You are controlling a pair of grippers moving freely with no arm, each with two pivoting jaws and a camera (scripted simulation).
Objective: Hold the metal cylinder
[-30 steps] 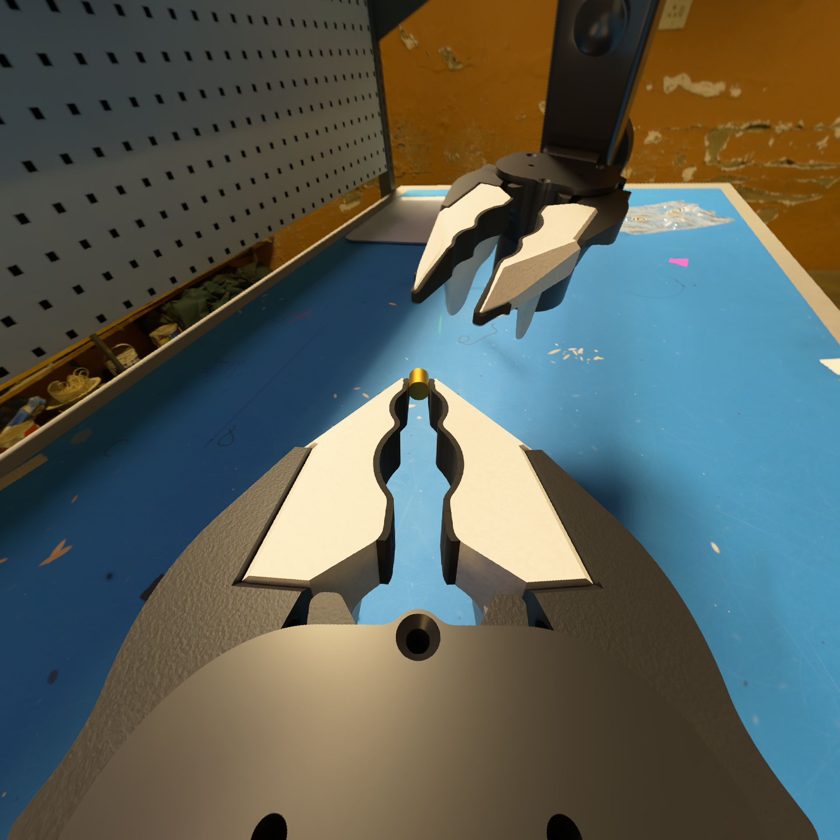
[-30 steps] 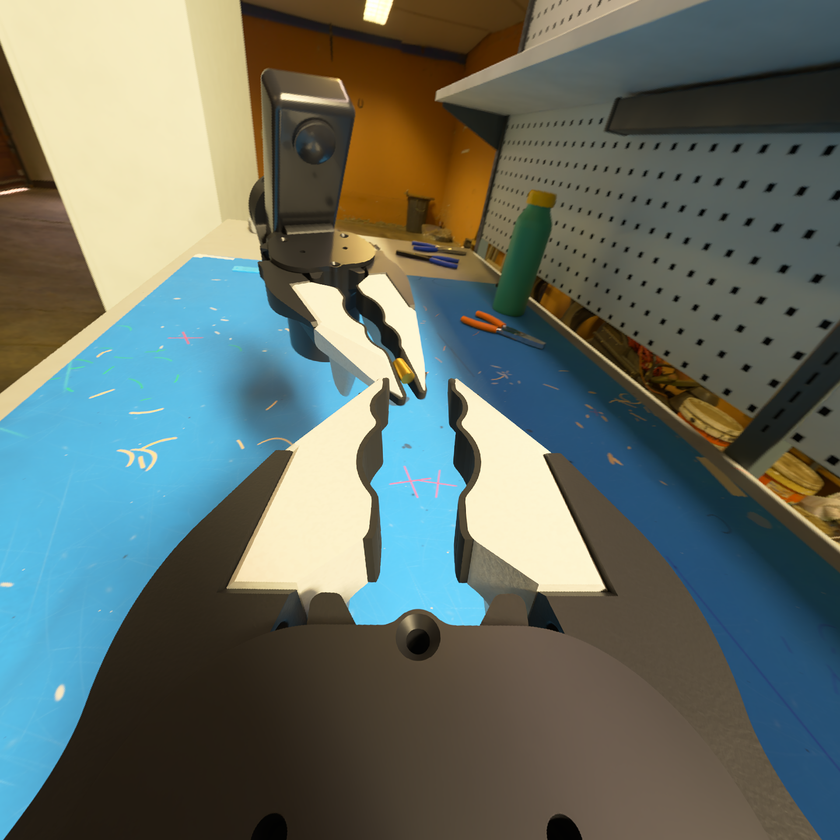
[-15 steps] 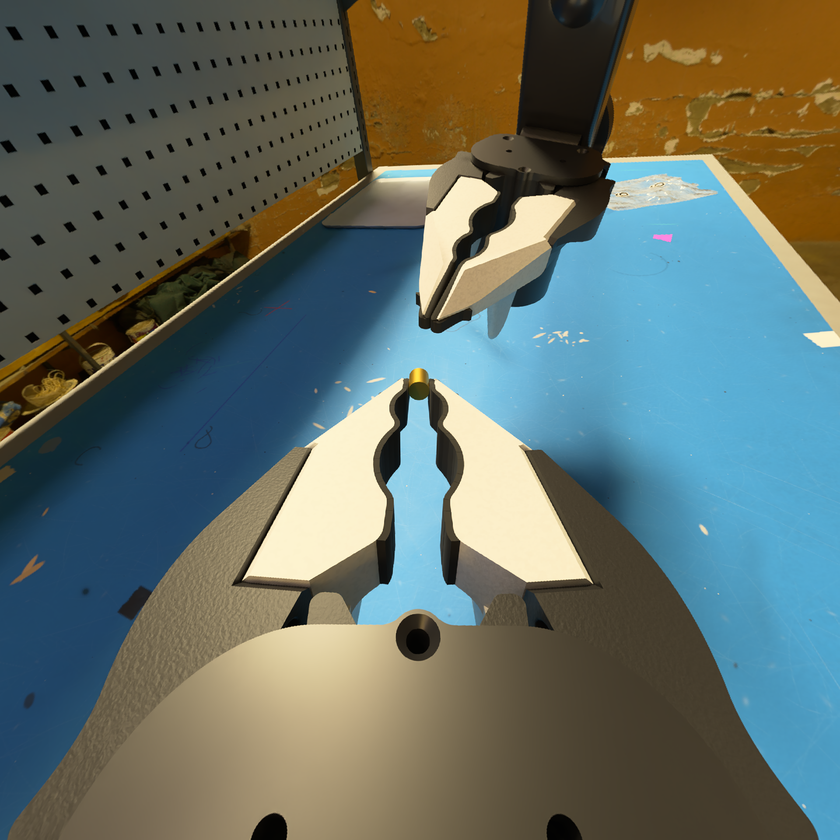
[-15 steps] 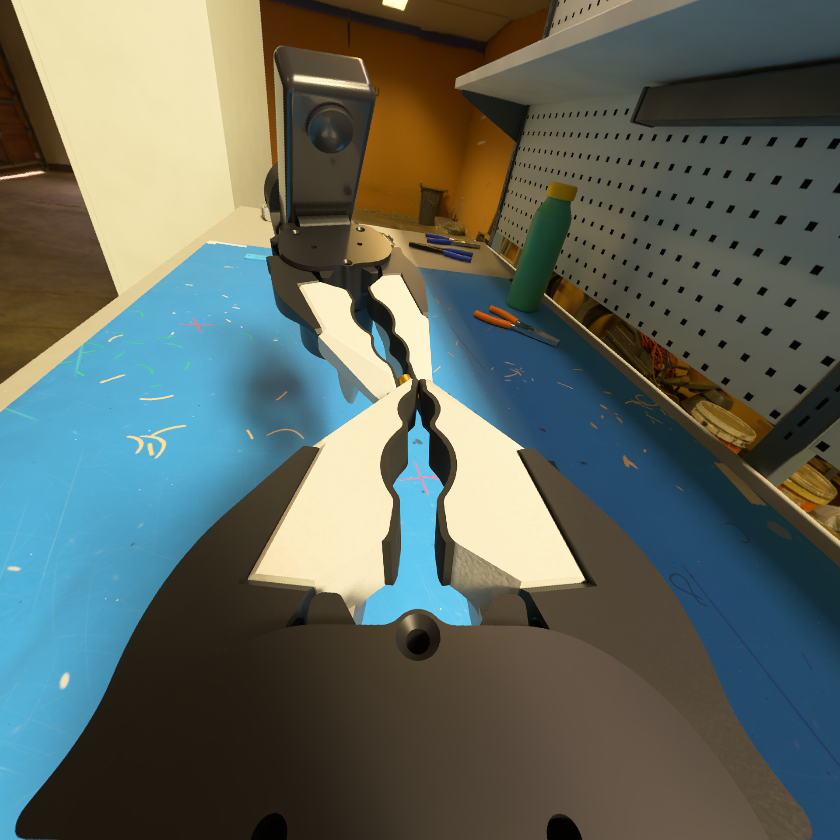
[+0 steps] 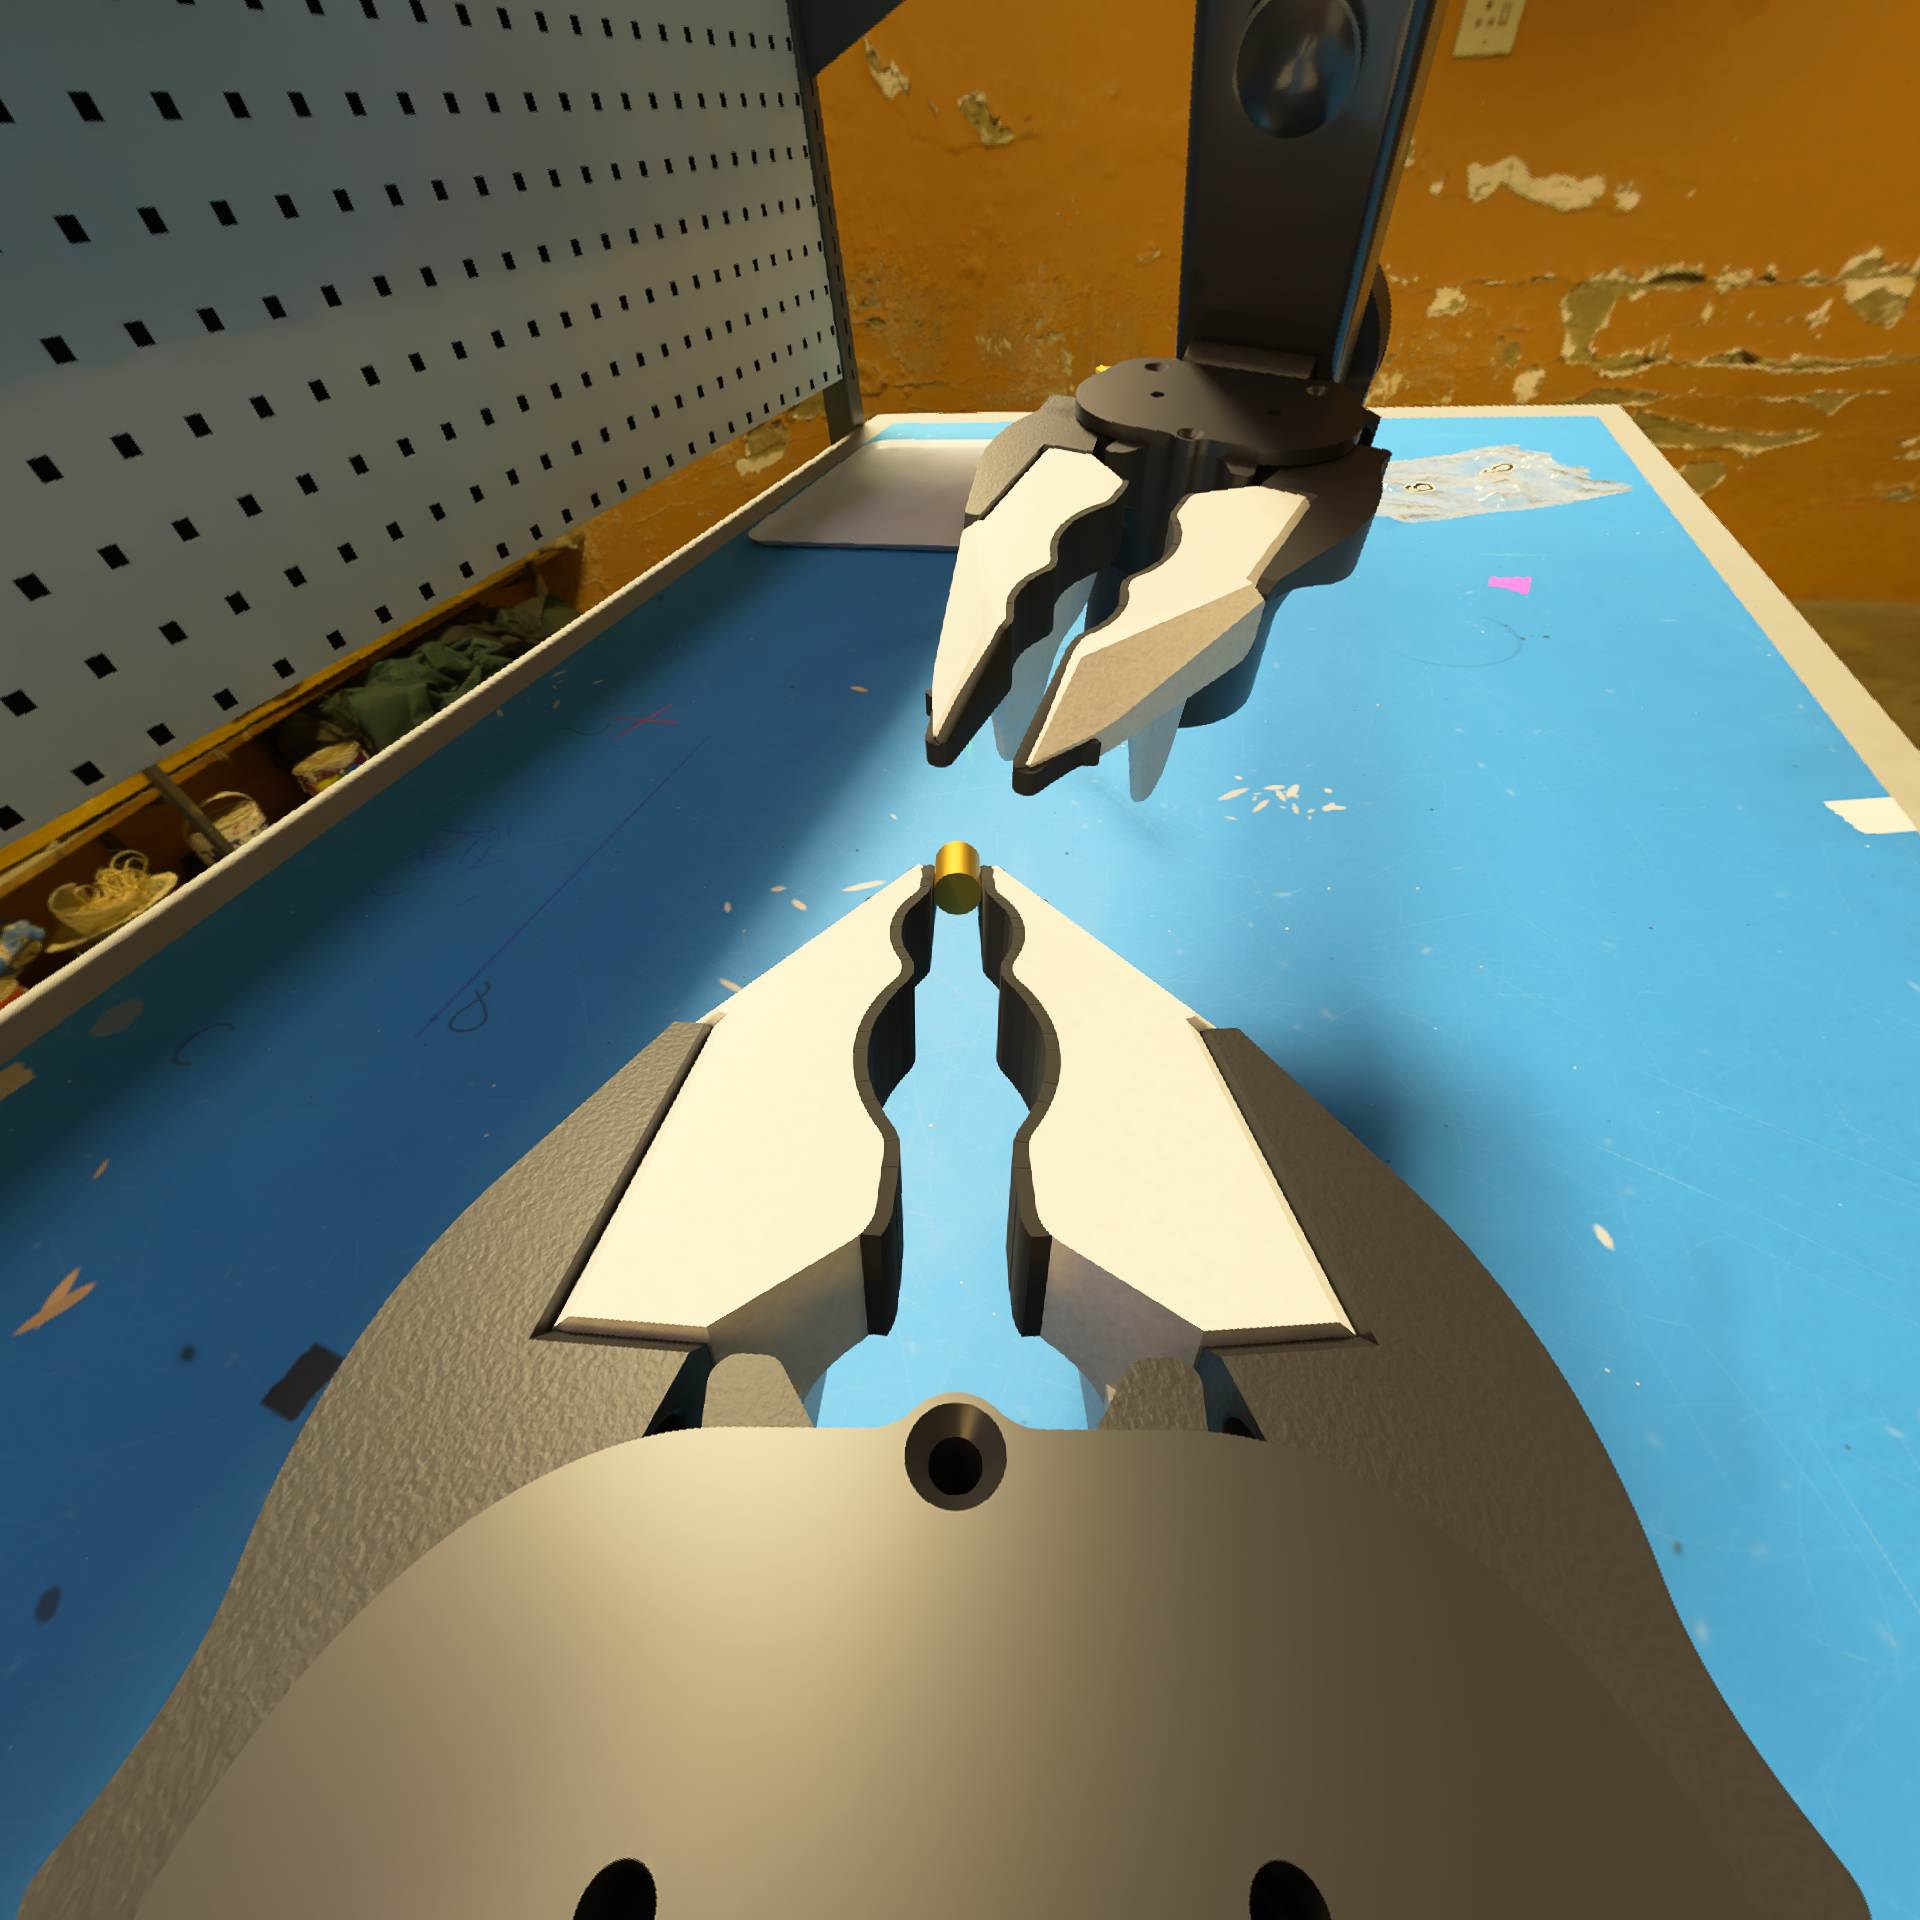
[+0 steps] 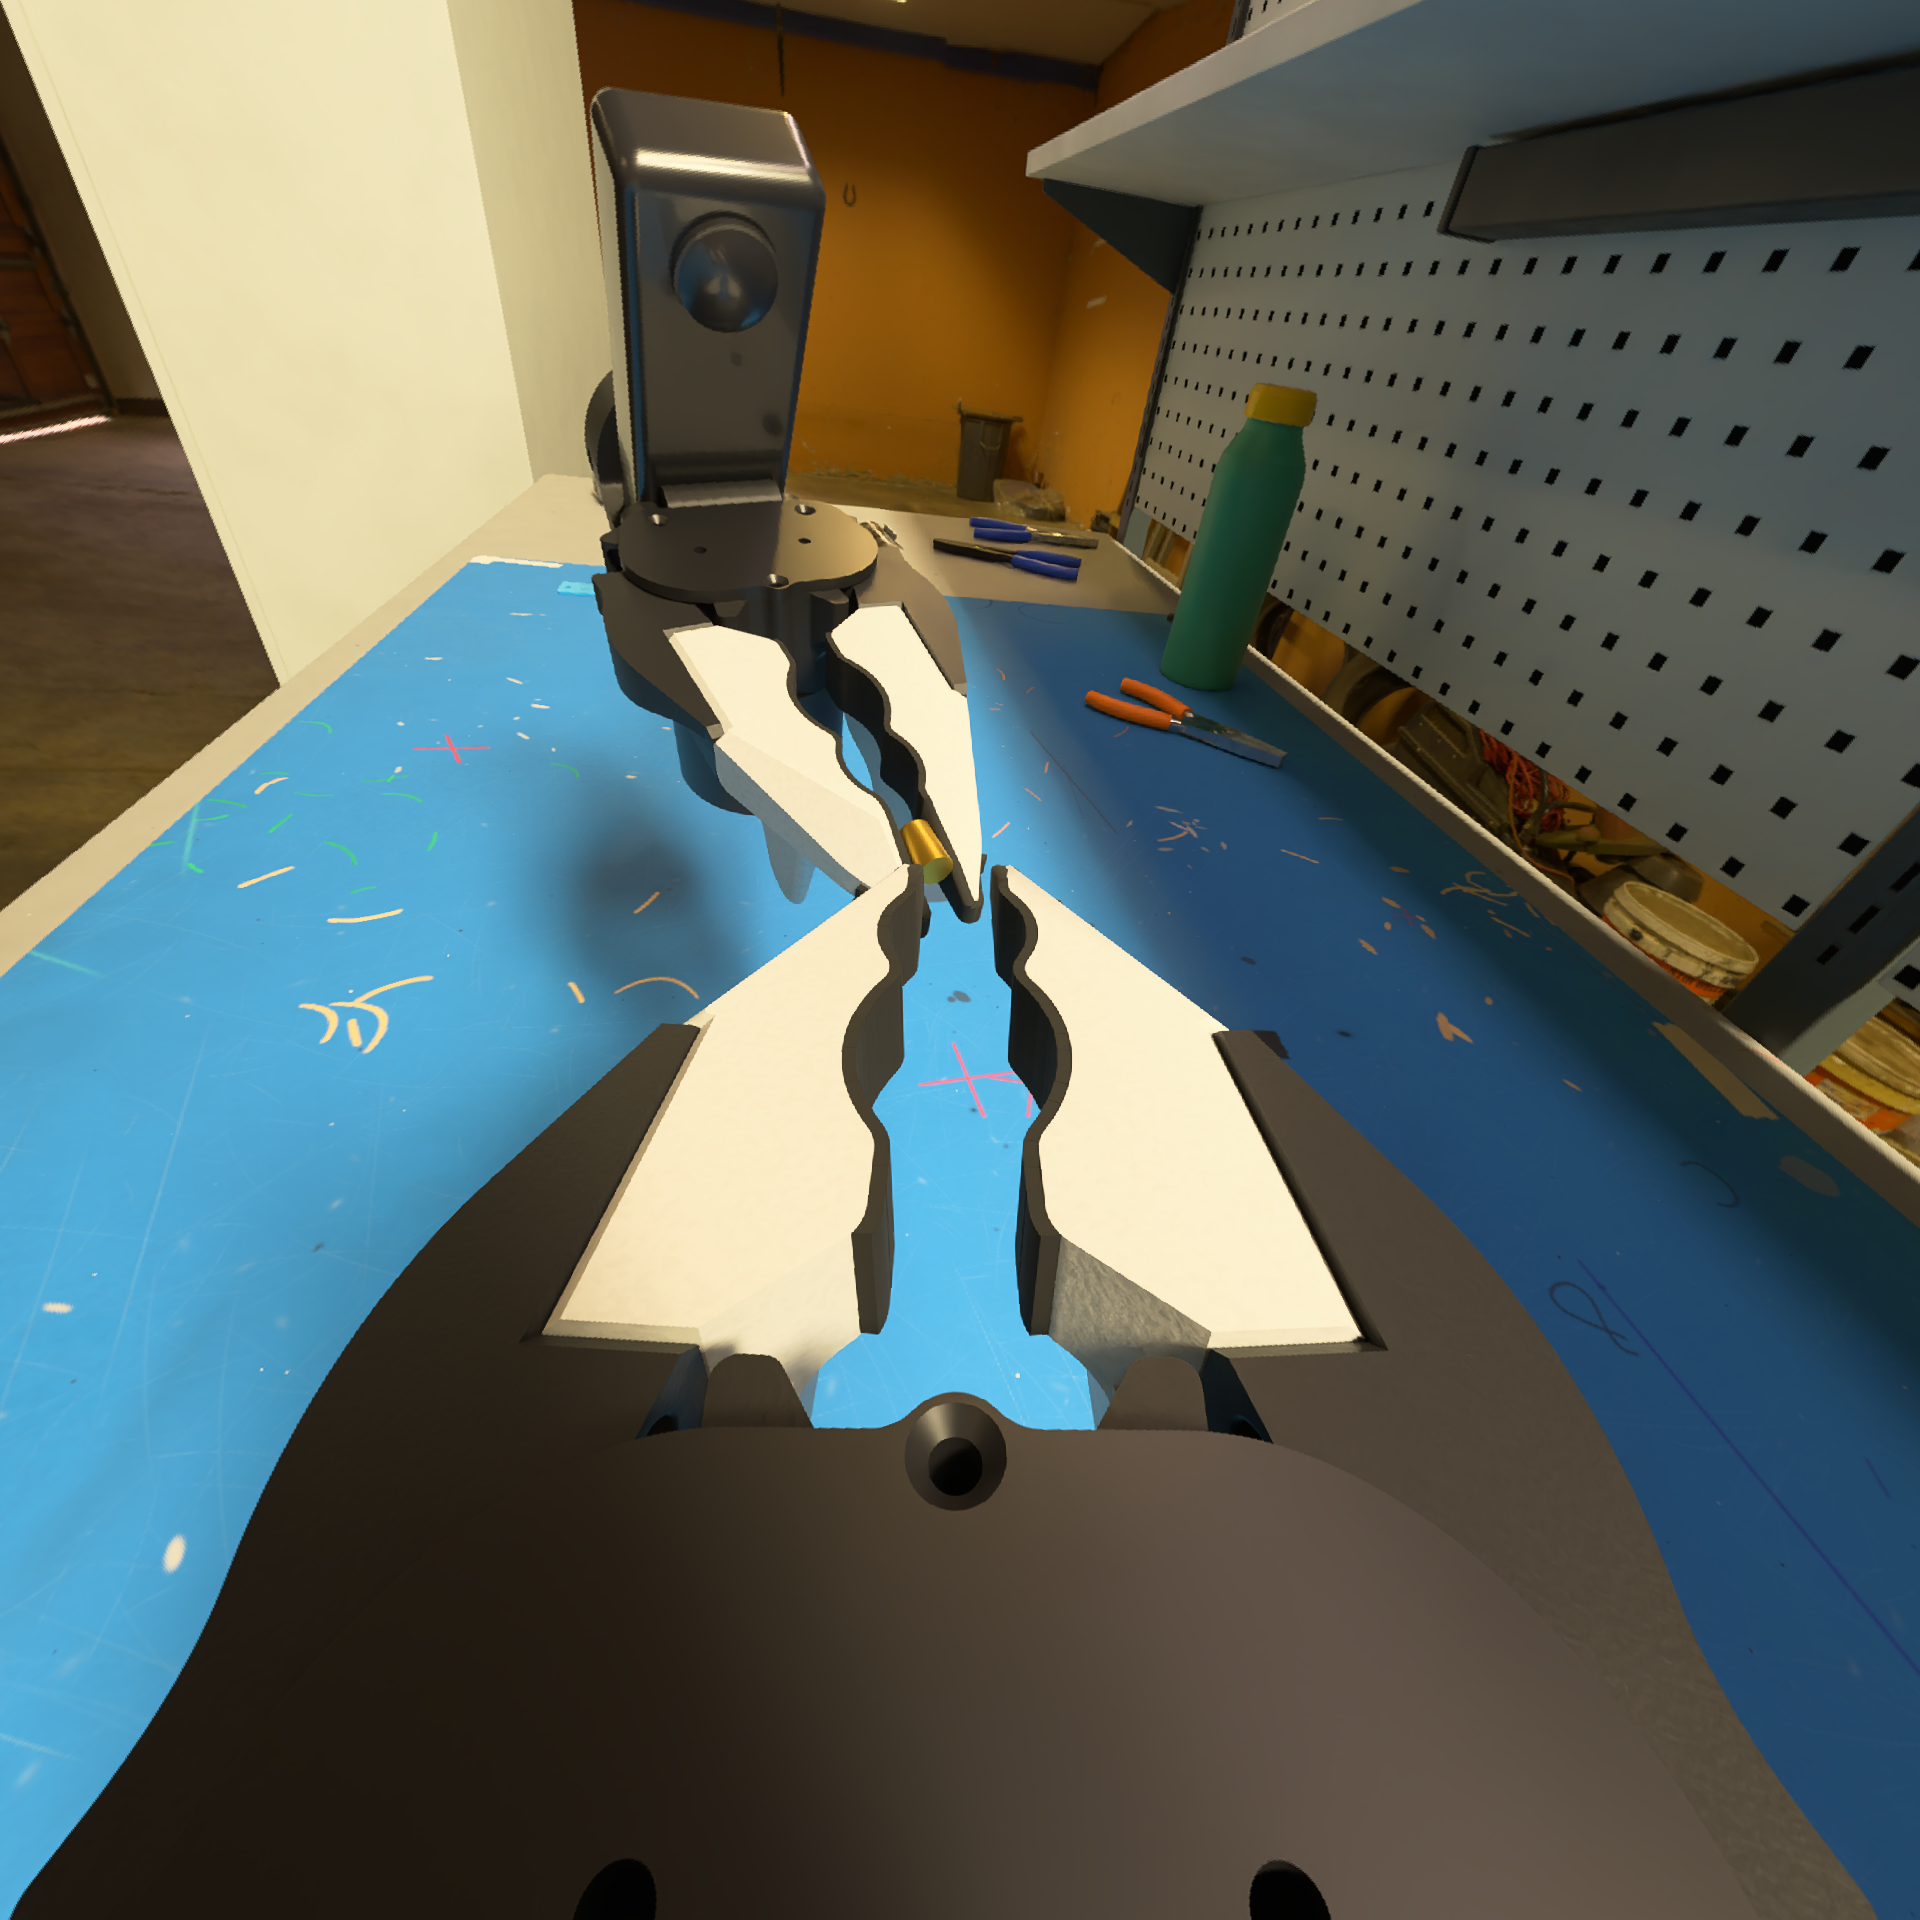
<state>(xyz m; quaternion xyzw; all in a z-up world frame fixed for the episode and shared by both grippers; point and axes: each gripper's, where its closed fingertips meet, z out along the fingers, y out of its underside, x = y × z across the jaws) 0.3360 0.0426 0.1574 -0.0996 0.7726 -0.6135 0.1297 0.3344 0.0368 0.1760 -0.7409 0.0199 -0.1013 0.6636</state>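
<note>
The metal cylinder (image 5: 956, 891) is a small brass-coloured piece. My left gripper (image 5: 956, 883) is shut on it at the very fingertips and holds it above the blue mat (image 5: 1455, 1039). In the right wrist view the cylinder (image 6: 925, 850) shows between the left gripper's (image 6: 930, 878) tips. My right gripper (image 6: 957, 883) faces it tip to tip, slightly open and empty, its tips just short of the cylinder. In the left wrist view the right gripper (image 5: 992, 767) hangs a little beyond and above the cylinder.
A pegboard (image 6: 1558, 468) runs along one side, with a trough of clutter (image 5: 208, 821) below it. A green bottle (image 6: 1231, 540), orange pliers (image 6: 1179, 717) and blue pliers (image 6: 1023, 545) lie past the left gripper. A grey plate (image 5: 873, 499) lies at the far end.
My right gripper was open a second ago, shut half a second ago, and has now opened again. My left gripper has kept its hold on the cylinder.
</note>
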